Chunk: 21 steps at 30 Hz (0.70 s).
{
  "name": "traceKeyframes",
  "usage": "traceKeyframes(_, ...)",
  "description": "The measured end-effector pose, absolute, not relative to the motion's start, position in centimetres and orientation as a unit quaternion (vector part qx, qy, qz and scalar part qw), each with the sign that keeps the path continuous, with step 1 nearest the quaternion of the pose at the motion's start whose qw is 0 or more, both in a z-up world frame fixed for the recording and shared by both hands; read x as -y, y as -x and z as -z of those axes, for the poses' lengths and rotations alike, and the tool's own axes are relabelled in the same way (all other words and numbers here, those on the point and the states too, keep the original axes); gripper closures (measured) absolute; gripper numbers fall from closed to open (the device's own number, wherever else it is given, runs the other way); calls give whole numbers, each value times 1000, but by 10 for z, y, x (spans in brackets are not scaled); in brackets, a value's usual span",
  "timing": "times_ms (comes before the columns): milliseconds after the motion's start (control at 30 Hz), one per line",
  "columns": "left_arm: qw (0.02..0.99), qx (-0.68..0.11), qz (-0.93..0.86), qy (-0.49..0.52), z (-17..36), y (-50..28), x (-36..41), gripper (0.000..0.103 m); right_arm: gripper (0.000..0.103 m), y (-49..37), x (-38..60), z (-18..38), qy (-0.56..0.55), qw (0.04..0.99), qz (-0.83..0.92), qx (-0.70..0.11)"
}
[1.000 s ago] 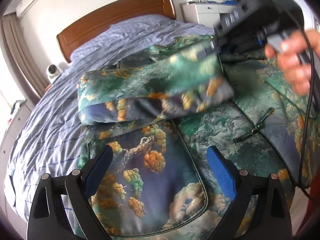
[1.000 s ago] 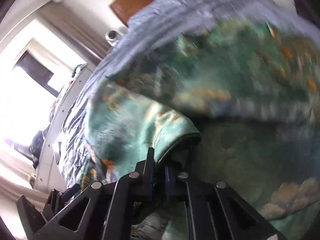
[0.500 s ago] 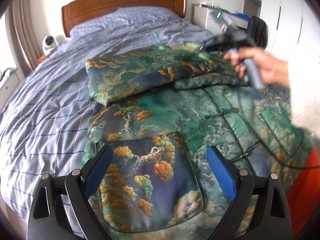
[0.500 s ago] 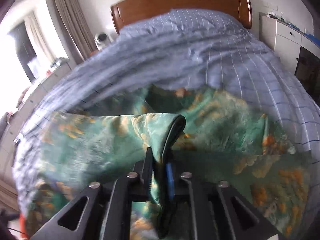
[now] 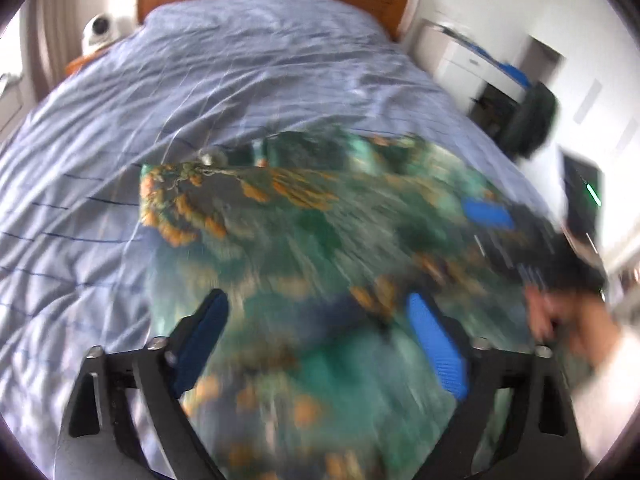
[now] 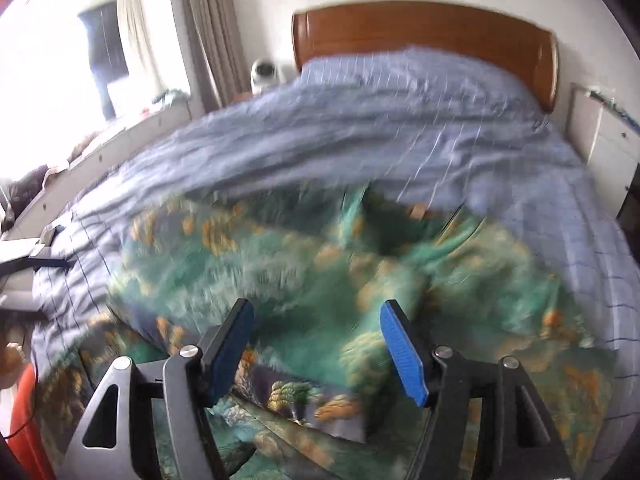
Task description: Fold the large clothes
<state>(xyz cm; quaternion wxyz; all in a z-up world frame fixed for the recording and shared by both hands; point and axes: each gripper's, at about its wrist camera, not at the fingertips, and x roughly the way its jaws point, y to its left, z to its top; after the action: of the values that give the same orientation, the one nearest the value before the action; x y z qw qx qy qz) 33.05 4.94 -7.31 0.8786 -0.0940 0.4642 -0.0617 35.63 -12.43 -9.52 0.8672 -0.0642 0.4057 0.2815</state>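
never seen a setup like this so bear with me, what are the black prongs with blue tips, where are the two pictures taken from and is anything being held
The prongs are two-finger grippers, one in each of a person's hands. A fisheye camera on each looks forward along its fingers, so each picture shows its own gripper from behind.

In the left-wrist view, the left gripper hangs over a green and orange patterned garment lying on a bed with a blue checked bedspread; its jaws are closing with nothing pinched. At the right edge, the person's hand carries the other gripper.

In the right-wrist view, the right gripper is opening above the same garment and grips nothing. So nothing is held. Both pictures are motion-blurred.
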Motion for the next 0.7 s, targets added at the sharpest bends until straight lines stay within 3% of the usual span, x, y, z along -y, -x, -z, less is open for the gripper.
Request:
traceKeyframes(133,852,-512,37,103,143,-368,-54,27,37,-372,125,155,38,841,-250,-478)
traceKeyframes(233,873,-481,39,69,155,-359,-44,25,37,-375,129,163,22,844,-247,-475)
traceKeyframes(367,866,-497,34,52,141,-356,-38,25,37,-377,132,165,25,843,-247,-478)
traceKeyframes(467,862,-504,37,35,101,-352,-28,24,37,-375,134,166,18,845,-247,-474)
traceKeyframes(567,881,-468,42,44,66,-361,-27,11,37,-376,130,168,15,848,-248,-469)
traceKeyframes(700,894,-442,13,70,73,-403,-38,9,37,-375,132,168,13,849,-248,-466)
